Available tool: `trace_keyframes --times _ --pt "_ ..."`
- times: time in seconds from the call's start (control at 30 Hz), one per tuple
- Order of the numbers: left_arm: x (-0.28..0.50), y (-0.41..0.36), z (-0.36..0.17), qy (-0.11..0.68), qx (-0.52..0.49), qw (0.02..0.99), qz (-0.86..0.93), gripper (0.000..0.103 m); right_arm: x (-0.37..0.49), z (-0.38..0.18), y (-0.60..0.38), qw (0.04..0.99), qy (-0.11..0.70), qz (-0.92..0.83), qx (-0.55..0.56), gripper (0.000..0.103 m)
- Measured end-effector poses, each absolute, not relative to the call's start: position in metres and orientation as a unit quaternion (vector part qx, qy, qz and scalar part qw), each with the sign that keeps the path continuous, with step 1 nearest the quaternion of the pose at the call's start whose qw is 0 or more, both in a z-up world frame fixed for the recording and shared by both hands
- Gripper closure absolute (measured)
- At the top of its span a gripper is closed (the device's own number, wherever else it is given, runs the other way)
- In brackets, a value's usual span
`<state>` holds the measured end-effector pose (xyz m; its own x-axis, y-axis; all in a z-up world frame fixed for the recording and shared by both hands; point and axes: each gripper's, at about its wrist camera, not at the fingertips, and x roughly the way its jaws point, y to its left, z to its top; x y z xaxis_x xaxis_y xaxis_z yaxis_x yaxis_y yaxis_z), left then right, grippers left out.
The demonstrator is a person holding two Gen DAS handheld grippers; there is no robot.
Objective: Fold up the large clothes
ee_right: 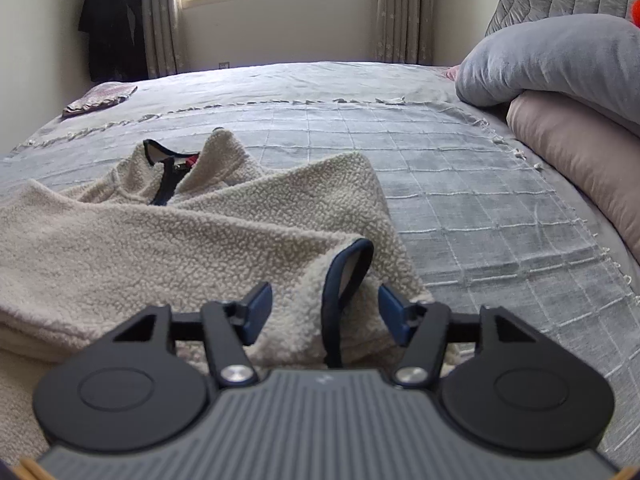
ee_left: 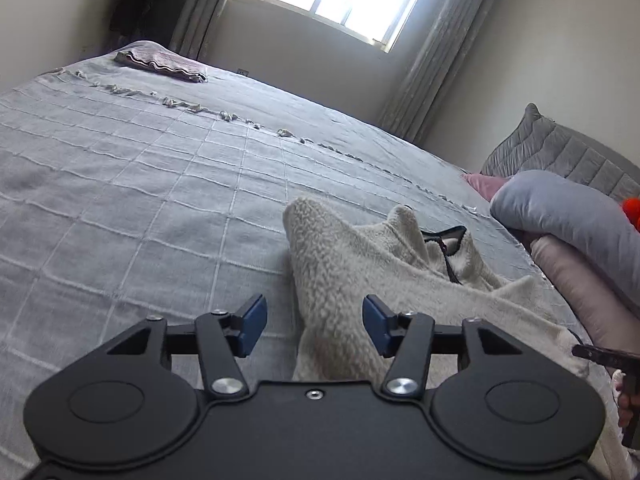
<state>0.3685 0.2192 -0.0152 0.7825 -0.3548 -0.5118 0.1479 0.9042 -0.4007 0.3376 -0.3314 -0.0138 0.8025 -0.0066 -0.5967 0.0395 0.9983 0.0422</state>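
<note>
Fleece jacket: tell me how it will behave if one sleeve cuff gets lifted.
The fleece jacket will likely go floppy: it already lies in soft folds on the bed. The cuff, between the open right gripper jaws, would probably rise first and drag the body along. Its nubby pile should grip, not slip. The left gripper is open too.

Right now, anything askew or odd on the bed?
Only the cream fleece jacket: it lies crumpled, not flat, with one sleeve thrown across the body and its navy-trimmed cuff sitting between the open right gripper fingers. The collar stands bunched, zip partly open. No damage or spills visible.
</note>
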Motion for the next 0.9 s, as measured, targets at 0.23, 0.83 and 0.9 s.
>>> trace_keyframes --times 0.23,0.83,0.9 --pt "0.414 0.173 -0.028 0.274 -0.148 0.947 -0.078 0.086 0.352 -0.021 -0.338 0.948 0.31 0.028 0.062 0.055" --pt "0.3 0.184 0.013 0.308 -0.08 0.947 -0.048 0.031 0.291 -0.009 -0.375 0.938 0.34 0.045 0.041 0.021" --pt "0.277 0.186 0.02 0.328 -0.08 0.94 -0.049 0.024 0.27 -0.001 -0.38 0.937 0.345 0.047 0.034 0.017"
